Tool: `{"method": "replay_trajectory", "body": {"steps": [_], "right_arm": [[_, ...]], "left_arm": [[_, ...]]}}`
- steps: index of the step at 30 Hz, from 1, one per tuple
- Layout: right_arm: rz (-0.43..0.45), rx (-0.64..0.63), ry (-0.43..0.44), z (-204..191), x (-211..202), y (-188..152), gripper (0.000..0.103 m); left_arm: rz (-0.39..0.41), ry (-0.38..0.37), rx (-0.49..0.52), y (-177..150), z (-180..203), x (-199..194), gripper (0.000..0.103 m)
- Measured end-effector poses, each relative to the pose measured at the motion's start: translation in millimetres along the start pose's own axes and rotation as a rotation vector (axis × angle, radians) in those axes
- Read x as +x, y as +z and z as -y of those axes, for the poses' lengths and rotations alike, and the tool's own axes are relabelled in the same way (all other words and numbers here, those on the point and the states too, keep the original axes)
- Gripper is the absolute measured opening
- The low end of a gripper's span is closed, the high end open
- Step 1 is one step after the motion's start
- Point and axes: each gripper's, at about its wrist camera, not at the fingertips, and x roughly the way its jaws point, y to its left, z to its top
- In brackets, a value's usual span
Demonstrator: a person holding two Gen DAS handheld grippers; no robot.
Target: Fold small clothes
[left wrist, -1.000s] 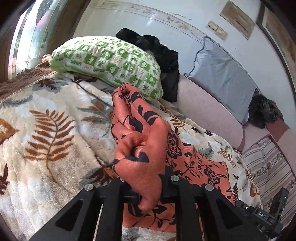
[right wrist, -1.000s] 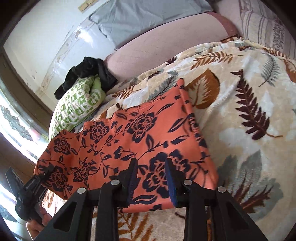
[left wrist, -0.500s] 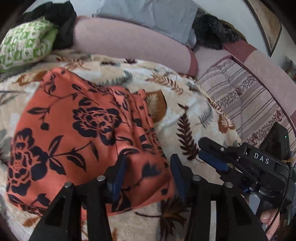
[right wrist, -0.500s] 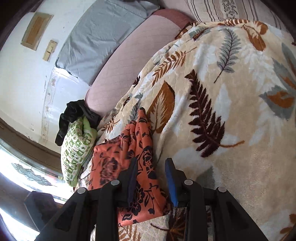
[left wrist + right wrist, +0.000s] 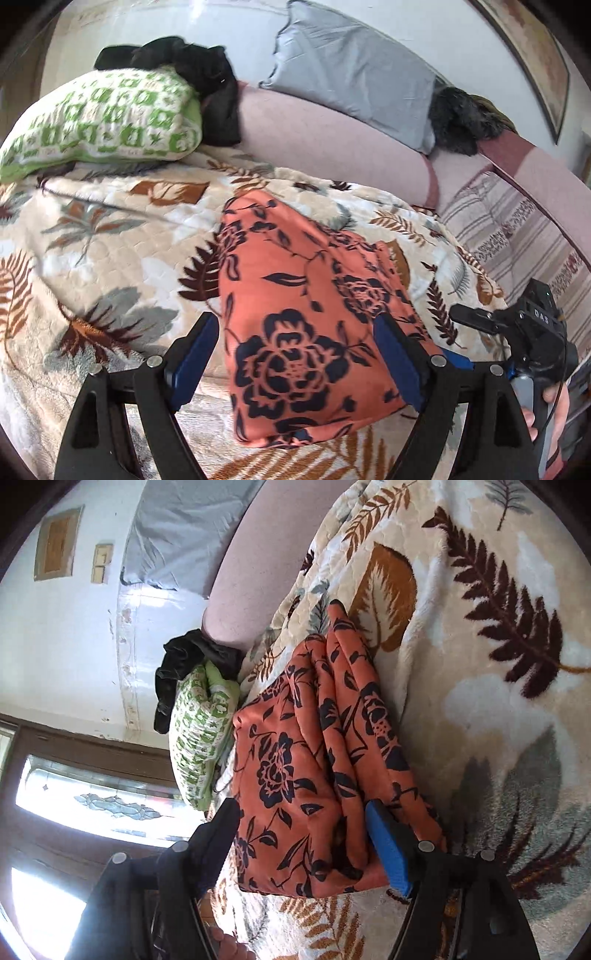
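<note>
On the leaf-print blanket lies your folded orange floral garment, long axis running away from you toward the pink bolster, your left gripper and right gripper both just spread apart, cloth loose between their 2 jaws.

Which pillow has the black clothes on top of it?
The green-and-white patterned pillow has the black clothes piled against its top. The plain grey pillow leans against the wall with none on it.
</note>
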Motion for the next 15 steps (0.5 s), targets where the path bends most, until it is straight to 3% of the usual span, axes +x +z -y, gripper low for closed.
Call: {"method": "replay_trajectory", "body": {"steps": [4, 9, 10, 12, 15], "right_arm": [[0.007, -0.056, -0.117, -6, 21, -2, 0.072], [0.029, -0.134, -0.115, -16, 33, 12, 0.072], [0.027, -0.163, -0.087, -20, 35, 14, 0.069], [0.023, -0.241, -0.097, -31, 43, 17, 0.051], [0.010, -0.279, -0.131, -35, 61, 24, 0.050]], "left_arm": [[-0.053, -0.004, -0.063, -8, -23, 21, 0.086], [-0.131, -0.025, -0.102, -20, -33, 40, 0.086], [-0.132, -0.027, -0.105, -20, -33, 40, 0.086], [-0.127, -0.023, -0.090, -19, -30, 41, 0.086], [-0.128, -0.024, -0.072, -20, -26, 44, 0.086]]}}
